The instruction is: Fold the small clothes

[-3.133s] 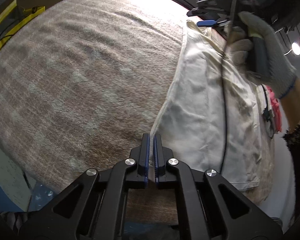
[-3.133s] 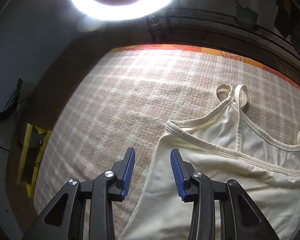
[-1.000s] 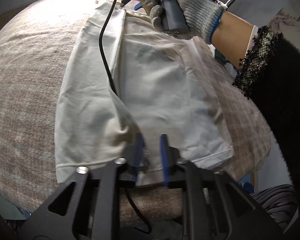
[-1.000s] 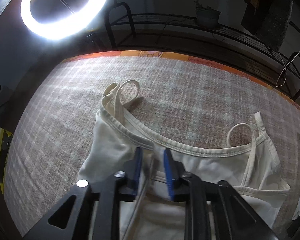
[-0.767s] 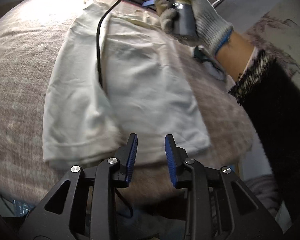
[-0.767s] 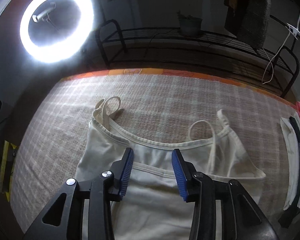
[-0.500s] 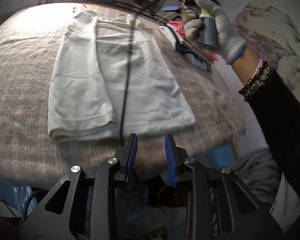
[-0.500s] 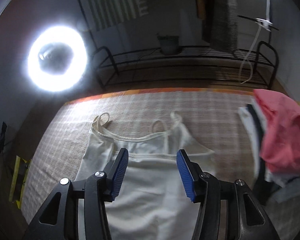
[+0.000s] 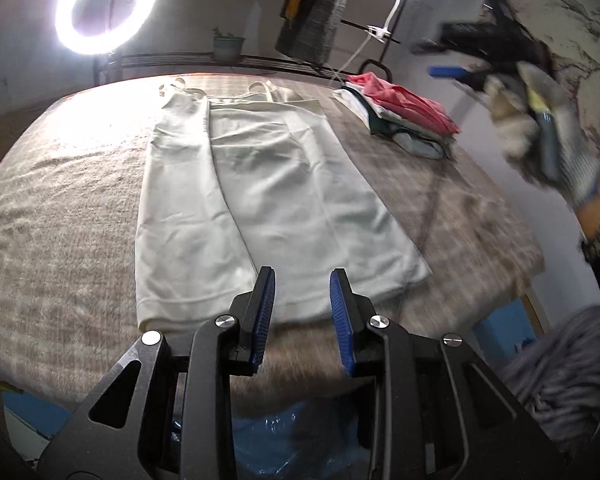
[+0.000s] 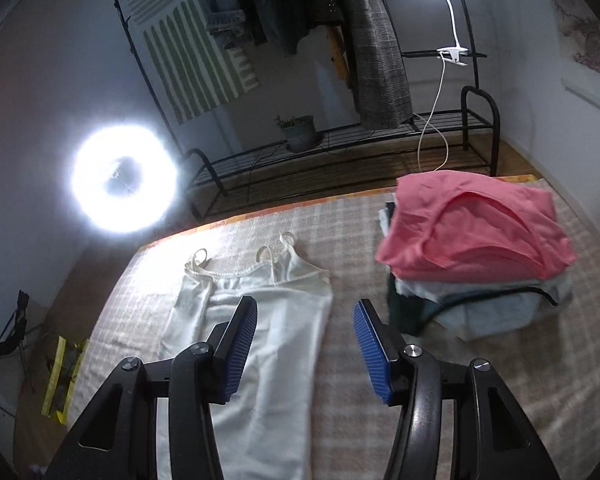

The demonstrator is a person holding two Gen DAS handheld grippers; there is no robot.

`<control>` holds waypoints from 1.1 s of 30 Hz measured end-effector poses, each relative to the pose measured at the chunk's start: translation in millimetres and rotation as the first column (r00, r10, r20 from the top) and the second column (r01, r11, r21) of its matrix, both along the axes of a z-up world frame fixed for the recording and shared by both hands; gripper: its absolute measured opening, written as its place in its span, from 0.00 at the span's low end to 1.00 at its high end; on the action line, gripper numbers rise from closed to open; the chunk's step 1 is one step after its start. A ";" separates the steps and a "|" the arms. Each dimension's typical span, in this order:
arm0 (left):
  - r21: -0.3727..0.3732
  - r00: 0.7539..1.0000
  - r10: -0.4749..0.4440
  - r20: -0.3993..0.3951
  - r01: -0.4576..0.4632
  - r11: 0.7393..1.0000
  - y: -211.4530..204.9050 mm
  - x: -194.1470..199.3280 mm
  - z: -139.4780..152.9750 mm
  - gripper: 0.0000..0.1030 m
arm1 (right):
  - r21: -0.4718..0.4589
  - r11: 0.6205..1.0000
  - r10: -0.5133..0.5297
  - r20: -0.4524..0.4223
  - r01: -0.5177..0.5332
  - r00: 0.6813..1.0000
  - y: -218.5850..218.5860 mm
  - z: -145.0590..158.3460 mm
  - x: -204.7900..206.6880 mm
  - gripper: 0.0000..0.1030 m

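Lying flat on the plaid-covered bench (image 9: 60, 208): cream camisole (image 9: 260, 200), left side folded over, filling mid-frame. Hovering open and empty at lower centre, just off its hem: left tool (image 9: 302, 312). Hanging open, gripping nothing, above the camisole's right edge: right tool (image 10: 305, 344). Sitting upper right: folded pile (image 10: 476, 256).

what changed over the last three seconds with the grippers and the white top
The left hand-held gripper, shut on the cream top's left edge three seconds ago, carried that side over into a lengthwise fold, let go and pulled back past the hem. The right hand-held gripper pinched near the neckline, then opened and lifted away. The top stays flat on the blanket, straps at the far end.
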State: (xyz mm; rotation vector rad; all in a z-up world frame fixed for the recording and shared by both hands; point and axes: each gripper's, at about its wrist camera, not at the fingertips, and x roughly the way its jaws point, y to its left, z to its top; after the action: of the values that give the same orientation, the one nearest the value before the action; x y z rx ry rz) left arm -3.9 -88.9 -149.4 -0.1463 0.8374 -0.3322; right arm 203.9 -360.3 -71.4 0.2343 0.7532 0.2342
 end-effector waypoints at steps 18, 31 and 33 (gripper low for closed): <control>0.080 0.964 -0.259 -0.066 0.264 0.961 -145.4 22.9 -40.9 0.27 | 0.128 0.991 0.050 -0.106 -0.036 0.993 -100.1 -62.8 -12.8 0.34; 0.210 0.973 -0.226 -0.045 0.231 0.950 -173.0 26.9 -53.8 0.25 | 0.157 0.977 0.165 -0.126 -0.145 0.978 -67.2 -75.2 5.9 0.36; 0.198 0.974 -0.219 -0.050 0.225 0.954 -170.4 31.4 -54.0 0.10 | 0.177 0.972 0.180 -0.148 -0.153 0.973 -56.4 -82.2 14.5 0.36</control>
State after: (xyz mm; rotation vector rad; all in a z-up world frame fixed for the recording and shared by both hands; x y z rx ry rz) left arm 27.5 -259.3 -203.4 0.1355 0.9121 -0.4538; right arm 218.4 -416.8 -153.6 0.3506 0.9182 0.4421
